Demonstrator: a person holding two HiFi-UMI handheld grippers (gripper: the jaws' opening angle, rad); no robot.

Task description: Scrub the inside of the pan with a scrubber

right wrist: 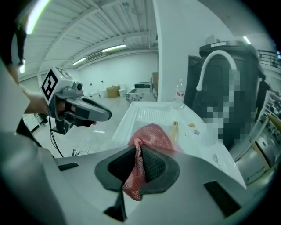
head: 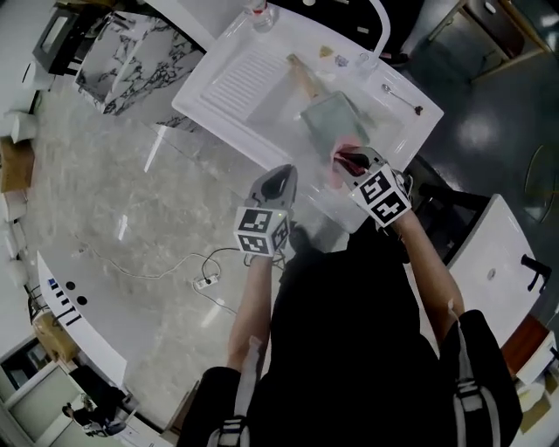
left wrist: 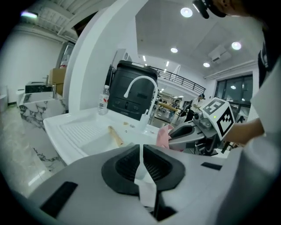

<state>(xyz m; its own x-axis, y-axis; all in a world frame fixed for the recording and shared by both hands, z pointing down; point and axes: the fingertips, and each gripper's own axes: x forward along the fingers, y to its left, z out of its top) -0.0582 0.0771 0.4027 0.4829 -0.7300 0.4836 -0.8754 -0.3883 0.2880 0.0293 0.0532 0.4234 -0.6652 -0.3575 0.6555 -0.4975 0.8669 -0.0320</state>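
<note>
**One scrubber gripped, no sure contact with the pan yet**

Pinches a crumpled pink mesh scrubber [right wrist: 149, 137] between the dark ribbed jaws of the right gripper [right wrist: 139, 166], with the bulk bunched out in front and a loose tail of net hanging down past the pads. Carries the left gripper [left wrist: 141, 166] with jaws pressed together on nothing, only a thin slit of white showing between them. Holds it just beside the right one, near the front rim of the white moulded sink [head: 229, 54].

Finds the task's thing, a shallow grey-green metal pan with a pale wooden handle [head: 336, 118], lying in the basin next to the ridged drainboard, handle pointing toward the far rim. Puts the scrubber, in the head view, right at the pan's near edge; cannot tell whether mesh and metal touch.

Reads as the approach step: scrubber secured, rubbing apparently not begun. Calls next for lowering the right gripper until the net presses on the pan's inner floor, then working it back and forth. Probably calls too for spreading the left jaws and taking the wooden handle, to stop the pan skating on the slick basin.

Expect soft, springy give from the open-weave net, likely to flatten under pressure, against a hard, smooth pan wall. Shares the sink with a curved white faucet [head: 381, 24], a clear plastic bottle [head: 259, 12] and a small metal spoon [head: 402, 99] on the rim.
</note>
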